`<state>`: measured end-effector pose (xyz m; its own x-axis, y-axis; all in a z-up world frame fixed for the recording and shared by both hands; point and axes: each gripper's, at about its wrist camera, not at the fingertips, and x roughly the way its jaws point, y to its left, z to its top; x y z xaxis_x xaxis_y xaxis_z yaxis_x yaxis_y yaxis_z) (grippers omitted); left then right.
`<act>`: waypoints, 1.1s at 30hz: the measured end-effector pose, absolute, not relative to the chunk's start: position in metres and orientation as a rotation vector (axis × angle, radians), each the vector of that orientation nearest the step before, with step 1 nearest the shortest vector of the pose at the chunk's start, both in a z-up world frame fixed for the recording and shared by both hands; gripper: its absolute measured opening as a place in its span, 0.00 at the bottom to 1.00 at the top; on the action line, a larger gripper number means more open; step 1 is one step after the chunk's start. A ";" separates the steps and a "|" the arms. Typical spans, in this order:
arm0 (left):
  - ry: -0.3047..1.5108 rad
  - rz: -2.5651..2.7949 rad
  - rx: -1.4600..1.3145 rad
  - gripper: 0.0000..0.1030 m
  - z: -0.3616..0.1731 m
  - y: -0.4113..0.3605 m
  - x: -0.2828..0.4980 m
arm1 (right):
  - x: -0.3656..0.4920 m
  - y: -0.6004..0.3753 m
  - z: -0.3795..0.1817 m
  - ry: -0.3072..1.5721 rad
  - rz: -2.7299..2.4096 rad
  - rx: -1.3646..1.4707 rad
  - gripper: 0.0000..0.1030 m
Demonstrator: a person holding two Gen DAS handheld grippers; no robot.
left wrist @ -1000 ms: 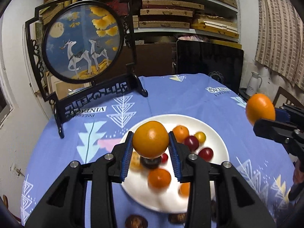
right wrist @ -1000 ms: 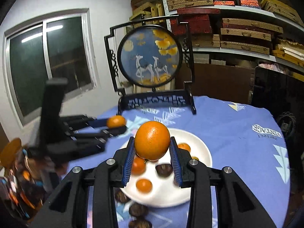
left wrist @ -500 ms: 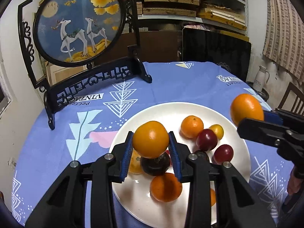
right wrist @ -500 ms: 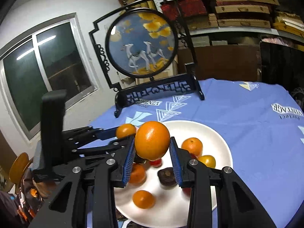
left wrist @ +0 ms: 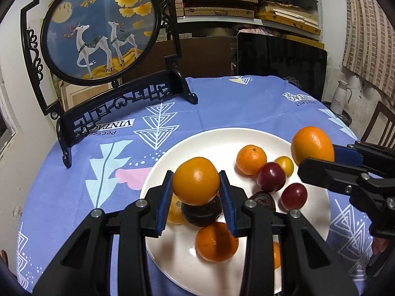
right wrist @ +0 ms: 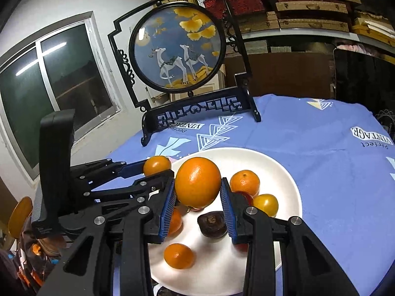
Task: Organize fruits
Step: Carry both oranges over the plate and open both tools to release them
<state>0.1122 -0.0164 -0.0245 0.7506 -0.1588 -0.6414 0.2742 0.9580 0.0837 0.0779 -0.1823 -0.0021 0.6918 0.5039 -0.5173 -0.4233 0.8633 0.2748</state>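
Left gripper (left wrist: pixel 196 192) and right gripper (right wrist: pixel 198 198), each clamping an orange, now hover lower over the white plate (left wrist: pixel 209 140); only the right view shows the window (right wrist: pixel 49 93).

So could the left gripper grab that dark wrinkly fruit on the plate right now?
Probably not yet. The left gripper is shut on an orange, so its fingers are full. The dark fruit lies just beneath on the plate; it would need to release first.
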 end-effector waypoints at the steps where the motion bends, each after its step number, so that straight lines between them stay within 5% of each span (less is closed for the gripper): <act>1: 0.684 -0.233 0.178 0.34 -0.025 -0.016 0.113 | 0.079 -0.182 -0.003 0.621 0.515 0.136 0.35; 24: 0.687 -0.213 0.158 0.35 -0.032 -0.016 0.120 | 0.081 -0.172 -0.013 0.616 0.491 0.123 0.36; 27: 0.663 -0.189 0.158 0.56 -0.033 -0.015 0.120 | 0.080 -0.176 -0.017 0.567 0.418 0.126 0.58; 33: 0.651 -0.184 0.148 0.56 -0.030 -0.010 0.119 | 0.086 -0.199 -0.016 0.568 0.386 0.204 0.58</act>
<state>0.1186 -0.0105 -0.0302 0.7799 -0.1235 -0.6136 0.2159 0.9733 0.0785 0.0862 -0.1994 -0.0163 0.7737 0.4097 -0.4832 -0.2987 0.9086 0.2921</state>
